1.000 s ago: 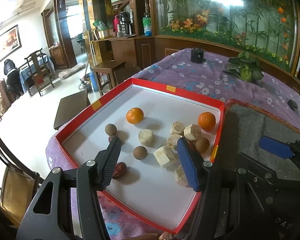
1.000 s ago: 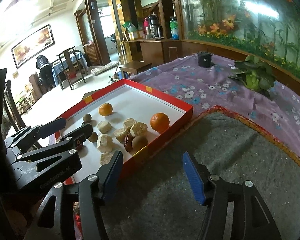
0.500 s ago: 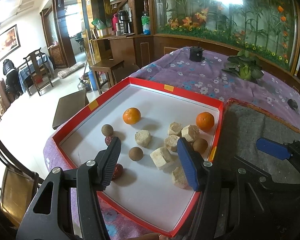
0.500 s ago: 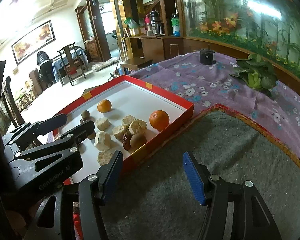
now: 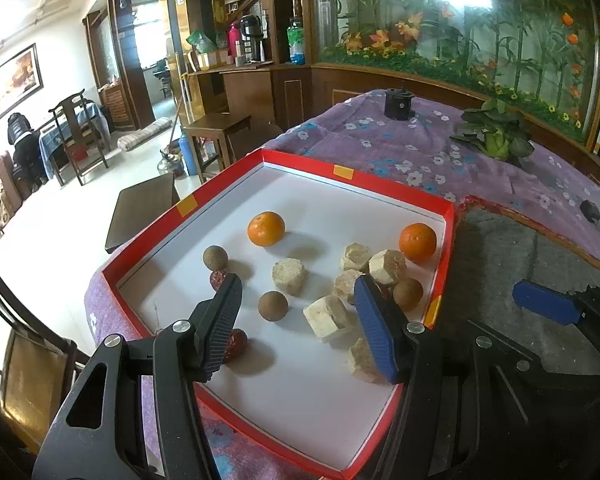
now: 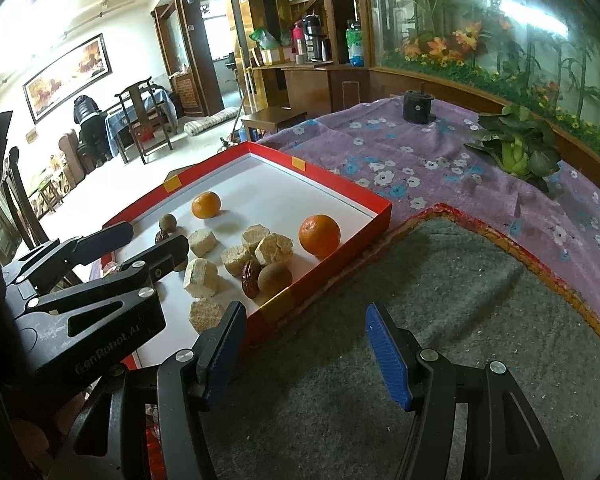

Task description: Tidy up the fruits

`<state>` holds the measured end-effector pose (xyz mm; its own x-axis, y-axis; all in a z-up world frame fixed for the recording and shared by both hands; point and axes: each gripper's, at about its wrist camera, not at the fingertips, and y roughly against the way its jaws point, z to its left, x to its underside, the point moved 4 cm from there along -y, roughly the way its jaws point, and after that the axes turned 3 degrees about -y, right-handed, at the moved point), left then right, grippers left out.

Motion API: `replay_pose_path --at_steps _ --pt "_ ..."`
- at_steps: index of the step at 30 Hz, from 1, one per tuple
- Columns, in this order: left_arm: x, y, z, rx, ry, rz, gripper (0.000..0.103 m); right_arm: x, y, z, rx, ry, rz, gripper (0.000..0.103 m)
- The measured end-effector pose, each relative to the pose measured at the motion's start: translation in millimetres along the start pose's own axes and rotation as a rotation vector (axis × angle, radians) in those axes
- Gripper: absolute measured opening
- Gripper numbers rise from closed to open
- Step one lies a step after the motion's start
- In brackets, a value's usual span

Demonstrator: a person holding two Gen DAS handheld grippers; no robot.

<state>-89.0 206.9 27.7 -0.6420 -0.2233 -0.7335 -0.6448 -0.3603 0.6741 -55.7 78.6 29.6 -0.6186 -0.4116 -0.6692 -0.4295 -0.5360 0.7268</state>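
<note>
Sorting looks not yet begun: oranges, brown round fruits, red dates and pale chunks lie mixed in the red-rimmed white cardboard tray [image 5: 447, 216]. The left gripper [image 5: 296, 320] hovers tilted down over it, jaws apart and empty; next, picking one brown round fruit [image 5: 273, 306]. The right gripper [image 6: 306, 354] hangs open, empty, over the grey felt mat [image 6: 460, 300].

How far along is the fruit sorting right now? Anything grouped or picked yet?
Nothing looks sorted: two oranges, brown round fruits, red dates and pale chunks lie mixed in the red tray. Left claw hovers open above them, right claw open over the grey mat; both empty. All grouping remains.
</note>
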Motion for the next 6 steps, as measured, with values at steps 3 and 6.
replay_pose_path --at_steps 3,6 --pt "0.2 -1.5 1.2 -0.014 -0.002 -0.003 0.059 0.2 -0.3 -0.5 -0.001 -0.003 0.000 0.060" --pt "0.4 -1.7 1.0 -0.008 0.002 0.002 0.059 1.1 0.0 -2.1 -0.001 -0.006 -0.002 0.060"
